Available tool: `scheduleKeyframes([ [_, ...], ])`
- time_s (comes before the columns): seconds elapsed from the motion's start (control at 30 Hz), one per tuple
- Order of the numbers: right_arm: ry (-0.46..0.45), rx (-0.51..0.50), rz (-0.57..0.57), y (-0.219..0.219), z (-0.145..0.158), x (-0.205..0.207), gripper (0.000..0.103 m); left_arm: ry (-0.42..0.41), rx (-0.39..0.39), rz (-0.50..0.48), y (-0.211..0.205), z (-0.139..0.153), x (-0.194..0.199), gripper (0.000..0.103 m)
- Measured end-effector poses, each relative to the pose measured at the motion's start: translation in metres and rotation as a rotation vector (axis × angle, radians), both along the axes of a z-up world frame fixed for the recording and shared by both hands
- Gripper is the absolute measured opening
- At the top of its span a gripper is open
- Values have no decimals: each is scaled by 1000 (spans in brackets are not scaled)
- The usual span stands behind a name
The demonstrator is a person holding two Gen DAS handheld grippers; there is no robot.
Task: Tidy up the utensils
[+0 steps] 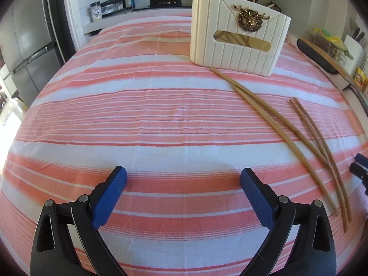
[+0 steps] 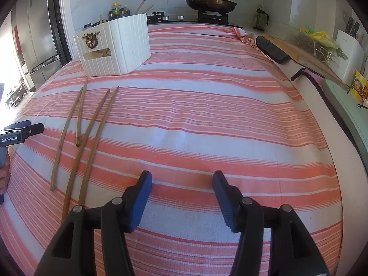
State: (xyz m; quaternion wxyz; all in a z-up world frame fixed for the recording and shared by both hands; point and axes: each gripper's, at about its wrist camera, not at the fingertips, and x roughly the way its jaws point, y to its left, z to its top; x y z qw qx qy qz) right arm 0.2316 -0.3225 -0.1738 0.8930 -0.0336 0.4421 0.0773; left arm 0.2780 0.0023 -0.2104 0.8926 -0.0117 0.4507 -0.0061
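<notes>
The only writing that reads clearly is "GenRobot.AI", white on the black body of the left claw [image 2: 34, 128] at the left edge of the right wrist view; labels on the bottles at the back are too small to read.

4 long, thin, light-brown wooden chopsticks [image 2: 92, 138] lie on the worktop's pink-and-white striped cloth [image 2: 207, 119], in 2 loose pairs. In the right wrist view they sit at left of frame, their long axes running from lower left up toward the white ribbed plastic holder box [image 2: 115, 46] in the upper left. In the left wrist view the same chopsticks [image 1: 287, 133] run from the lower right edge up to the box [image 1: 237, 41], at upper centre right. The box bears 1 gold deer-head ornament [image 1: 249, 20], and more chopstick ends stick out of its top.

The left claw [image 1: 184, 179] has its blue pads spread wide over bare cloth, nothing between them. The right claw [image 2: 181, 184] stands partly apart, also with nothing in it.
</notes>
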Motion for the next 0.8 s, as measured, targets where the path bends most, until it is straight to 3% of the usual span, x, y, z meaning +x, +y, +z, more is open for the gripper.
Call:
scheduleKeyframes([
  [0.8, 0, -5, 0, 1, 0, 0, 56, 6, 11, 4, 0, -2, -1, 102],
])
